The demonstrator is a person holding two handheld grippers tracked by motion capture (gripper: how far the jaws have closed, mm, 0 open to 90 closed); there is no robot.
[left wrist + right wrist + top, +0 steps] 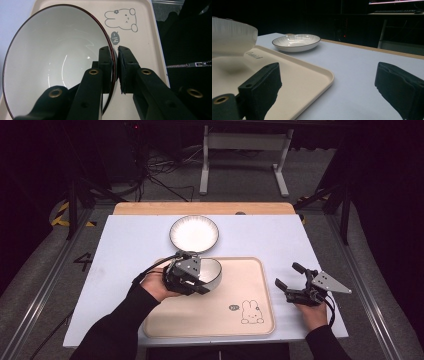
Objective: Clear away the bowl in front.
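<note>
Bowl (212, 271) sits over the tray's (210, 320) far-left part in the high view, left gripper (192, 282) clamped on its near rim; plate (194, 233) lies farther back on the table (125, 250). Left gripper view: jaws pinch the bowl (55, 57) wall, one pad inside, one outside. Right gripper view: right gripper (328, 90) jaws wide, holding nothing, near the tray's (312, 75) right edge.

The person wore long black sleeves (117, 325) reaching to both wrists, and a black garment with a silver zipper (192, 65) showed in the left gripper view. Each hand carried a black gripper. The left gripper (192, 279) and right gripper (288, 276) each bore a grey three-cornered plate dotted with small screws, and a black cable trailed from each. The black jaws had brass-coloured rivets and dark, rough pads.
</note>
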